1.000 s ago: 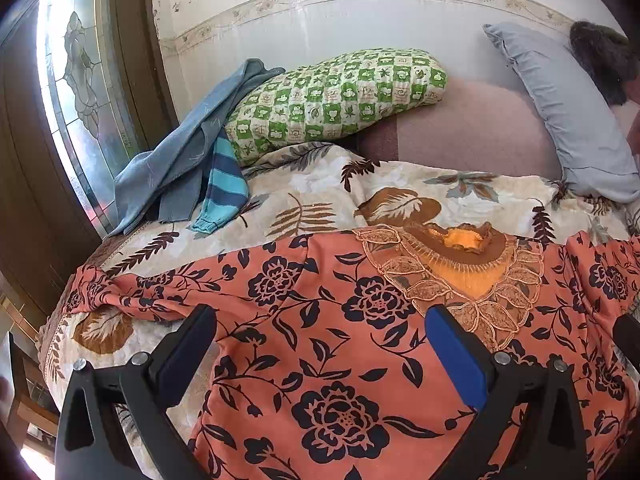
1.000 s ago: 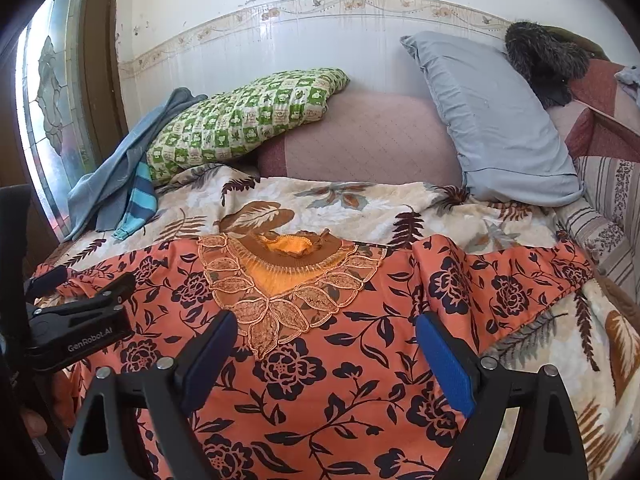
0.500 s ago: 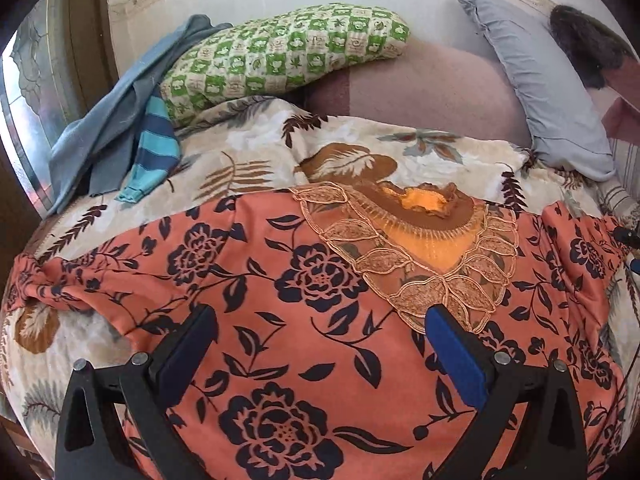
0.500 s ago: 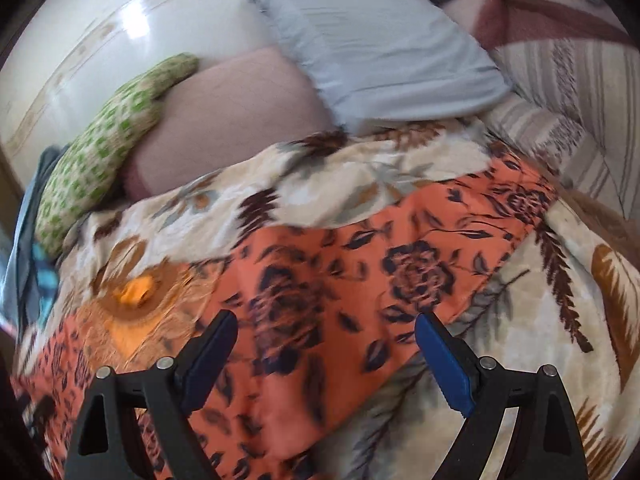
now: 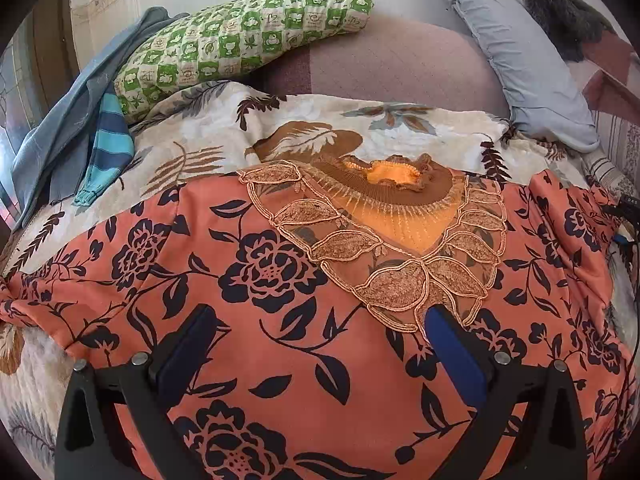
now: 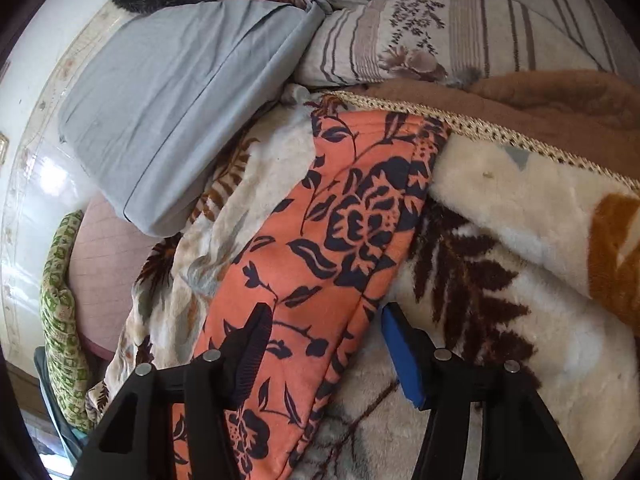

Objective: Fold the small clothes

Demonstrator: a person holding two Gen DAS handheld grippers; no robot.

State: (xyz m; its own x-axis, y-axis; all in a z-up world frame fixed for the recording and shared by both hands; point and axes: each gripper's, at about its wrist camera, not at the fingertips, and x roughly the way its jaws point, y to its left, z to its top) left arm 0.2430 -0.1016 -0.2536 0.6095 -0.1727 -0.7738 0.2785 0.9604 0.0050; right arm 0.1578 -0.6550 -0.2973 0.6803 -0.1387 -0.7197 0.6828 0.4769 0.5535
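Now the orange black-flowered dress (image 5: 280,280) lies spread flat on the plush leaf-print blanket (image 6: 500,280); my right tongs (image 6: 320,332) straddle its sleeve, spread wide, left tongs (image 5: 316,340) equally wide above the chest. I'd pinch the sleeve hem cleanly, excluding blanket pile.

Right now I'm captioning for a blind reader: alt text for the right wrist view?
Open tongs straddle an orange floral sleeve lying on a fleecy leaf-print blanket. A grey pillow leans behind.
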